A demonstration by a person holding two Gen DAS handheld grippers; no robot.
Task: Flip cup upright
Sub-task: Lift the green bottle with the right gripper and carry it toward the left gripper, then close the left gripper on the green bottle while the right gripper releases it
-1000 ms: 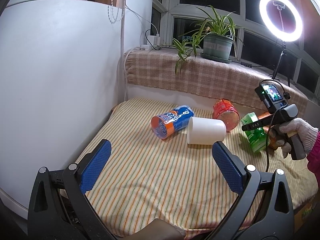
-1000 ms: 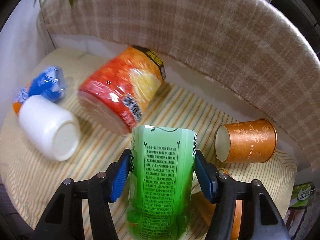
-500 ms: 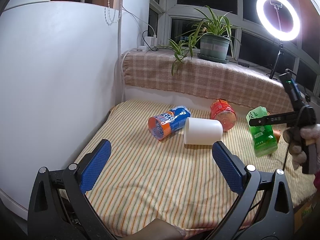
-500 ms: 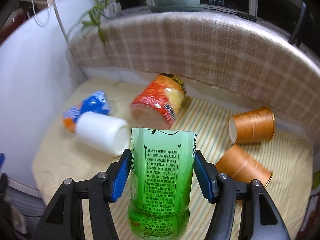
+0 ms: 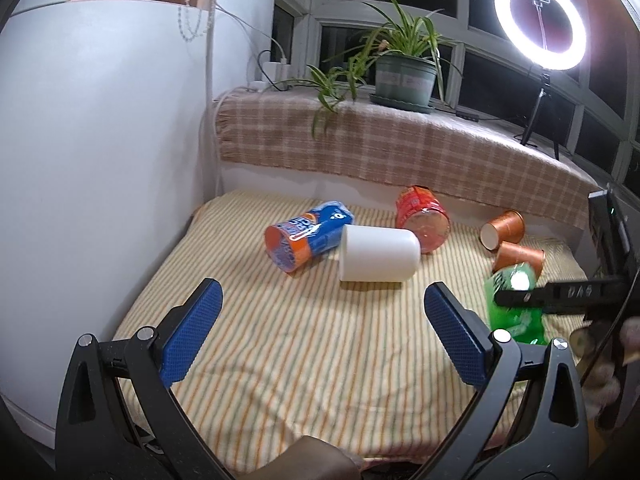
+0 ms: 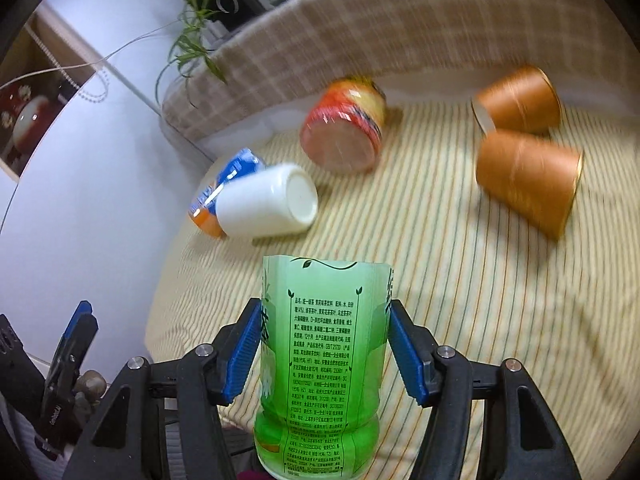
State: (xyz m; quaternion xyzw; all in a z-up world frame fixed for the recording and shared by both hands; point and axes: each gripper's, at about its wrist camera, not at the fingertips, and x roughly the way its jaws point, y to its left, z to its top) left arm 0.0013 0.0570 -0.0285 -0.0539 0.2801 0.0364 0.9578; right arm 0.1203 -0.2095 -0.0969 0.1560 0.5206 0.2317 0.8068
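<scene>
One green cup (image 6: 324,364), clear plastic with a printed label of small text, sits clamped between the blue pads (image 6: 242,354) of the right gripper (image 6: 324,354), low centre of the right wrist view. It stands roughly upright in the left wrist view (image 5: 514,304), at the right edge of the frame, above the striped cloth (image 5: 320,340); whether its base touches the cloth cannot be told.

Left gripper (image 5: 320,336): jaws spread wide, nothing between them, bottom of its own frame.

Five other cups lie on their sides on the cloth. White cup (image 5: 378,254) at centre, touching a blue-and-orange cup (image 5: 306,236) to its left. Red cup (image 5: 422,218) just behind, near the checked cloth (image 5: 380,148) of the ledge. Two brown paper cups (image 6: 520,128) at upper right of the right wrist view, touching each other, blurred.

Potted plant (image 5: 404,76) and ring light (image 5: 540,26) upper right of the left wrist frame.
</scene>
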